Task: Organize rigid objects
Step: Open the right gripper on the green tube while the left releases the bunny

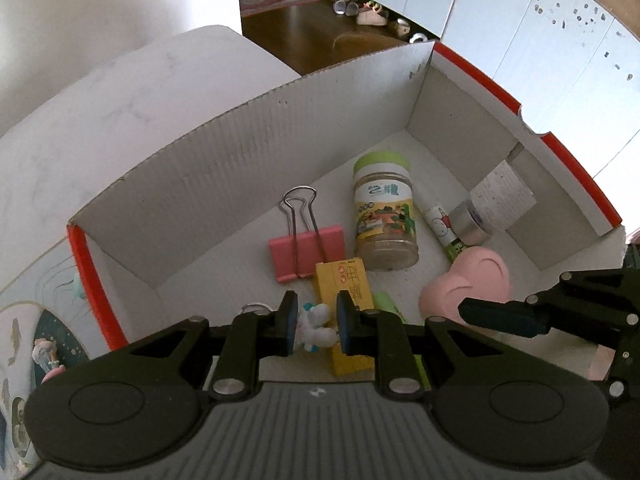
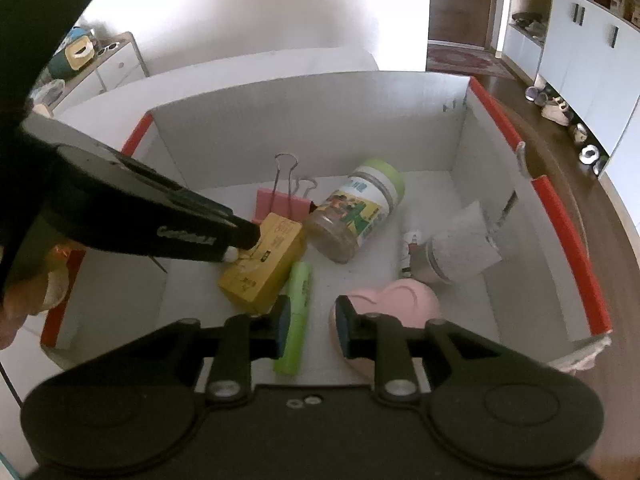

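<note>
A white cardboard box with red edges (image 1: 248,152) (image 2: 304,120) holds several objects. My left gripper (image 1: 316,326) is shut on a small white toy figure (image 1: 318,326) and holds it over the yellow box (image 1: 346,300) (image 2: 264,264) inside. The left gripper also shows in the right wrist view (image 2: 236,250). My right gripper (image 2: 312,326) is open and empty, above the box floor between a green tube (image 2: 298,316) and a pink heart-shaped case (image 2: 400,300) (image 1: 476,284); it also shows in the left wrist view (image 1: 500,316).
In the box lie a pink binder clip (image 1: 306,250) (image 2: 280,204), a green-lidded jar (image 1: 384,216) (image 2: 356,216), a small metal-capped jar (image 1: 472,224) (image 2: 444,260) and a paper slip (image 1: 504,196). A patterned mat (image 1: 36,340) lies to the left.
</note>
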`<act>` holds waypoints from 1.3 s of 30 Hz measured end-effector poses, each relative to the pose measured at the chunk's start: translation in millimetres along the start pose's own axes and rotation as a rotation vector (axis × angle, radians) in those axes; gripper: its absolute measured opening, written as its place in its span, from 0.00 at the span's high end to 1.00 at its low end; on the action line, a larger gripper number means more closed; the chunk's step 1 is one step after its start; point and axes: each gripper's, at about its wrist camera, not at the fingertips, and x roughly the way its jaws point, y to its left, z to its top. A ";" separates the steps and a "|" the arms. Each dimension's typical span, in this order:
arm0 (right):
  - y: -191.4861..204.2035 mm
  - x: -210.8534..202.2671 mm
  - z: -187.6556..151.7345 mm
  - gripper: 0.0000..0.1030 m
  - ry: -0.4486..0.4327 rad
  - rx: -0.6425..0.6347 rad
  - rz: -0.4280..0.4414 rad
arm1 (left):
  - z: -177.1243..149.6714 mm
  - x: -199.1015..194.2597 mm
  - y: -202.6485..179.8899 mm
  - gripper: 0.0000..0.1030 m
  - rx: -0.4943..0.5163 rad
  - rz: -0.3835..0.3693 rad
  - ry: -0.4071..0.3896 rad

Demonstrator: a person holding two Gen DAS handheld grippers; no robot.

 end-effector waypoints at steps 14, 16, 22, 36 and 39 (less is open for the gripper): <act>5.8 -30.4 -2.6 0.63 -0.060 0.012 0.002 | -13.3 -47.5 -4.4 0.81 -0.007 -0.057 -0.133; 7.6 -35.7 -2.7 0.62 -0.070 0.015 0.005 | -15.8 -54.7 -5.6 0.81 -0.003 -0.055 -0.152; 14.6 -52.9 -2.0 0.56 -0.102 0.021 0.009 | -26.5 -77.9 -2.8 0.81 -0.010 -0.062 -0.210; 45.2 -88.7 -3.5 0.34 -0.177 0.009 0.023 | -65.3 -125.1 29.9 0.81 -0.079 -0.102 -0.290; 54.2 -97.2 -5.3 0.28 -0.199 0.012 0.035 | -75.6 -137.4 39.8 0.81 -0.095 -0.108 -0.307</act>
